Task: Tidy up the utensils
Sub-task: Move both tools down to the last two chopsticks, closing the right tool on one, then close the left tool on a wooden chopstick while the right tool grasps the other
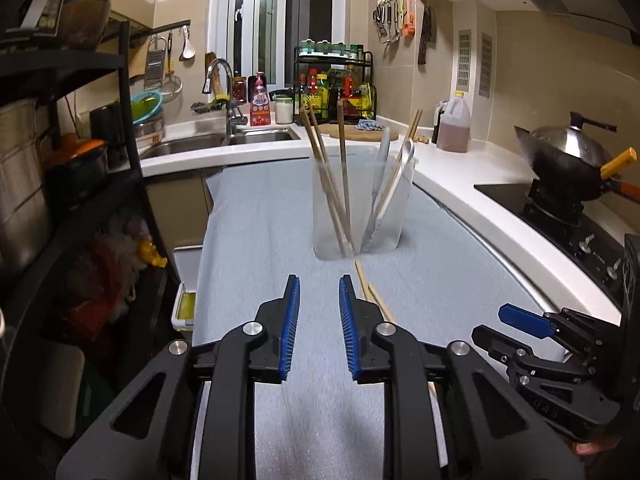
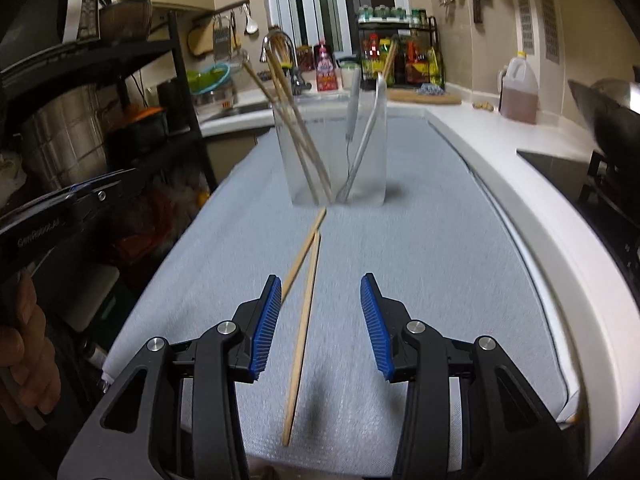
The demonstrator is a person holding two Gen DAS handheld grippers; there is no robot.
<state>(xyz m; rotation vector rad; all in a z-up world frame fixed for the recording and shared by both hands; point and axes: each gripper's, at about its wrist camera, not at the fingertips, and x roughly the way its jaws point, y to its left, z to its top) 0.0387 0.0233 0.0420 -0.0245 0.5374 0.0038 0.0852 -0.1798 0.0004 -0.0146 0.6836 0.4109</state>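
A clear holder (image 1: 360, 208) (image 2: 338, 156) stands on the grey mat (image 1: 260, 220) (image 2: 420, 248). It has wooden chopsticks (image 1: 328, 184) (image 2: 296, 128) on its left side and grey and white utensils (image 1: 384, 184) (image 2: 368, 132) on its right side. Two loose chopsticks (image 2: 306, 300) (image 1: 372, 294) lie on the mat in front of the holder. My left gripper (image 1: 319, 328) is open and empty, just left of them. My right gripper (image 2: 320, 324) is open and empty above them; it also shows in the left wrist view (image 1: 516, 328).
A sink (image 1: 216, 142) with a tap is at the back left. A black shelf rack (image 1: 80, 160) stands on the left. A wok (image 1: 568, 160) sits on the stove at right. An oil jug (image 1: 454, 124) and a sauce rack (image 1: 340, 92) stand on the counter.
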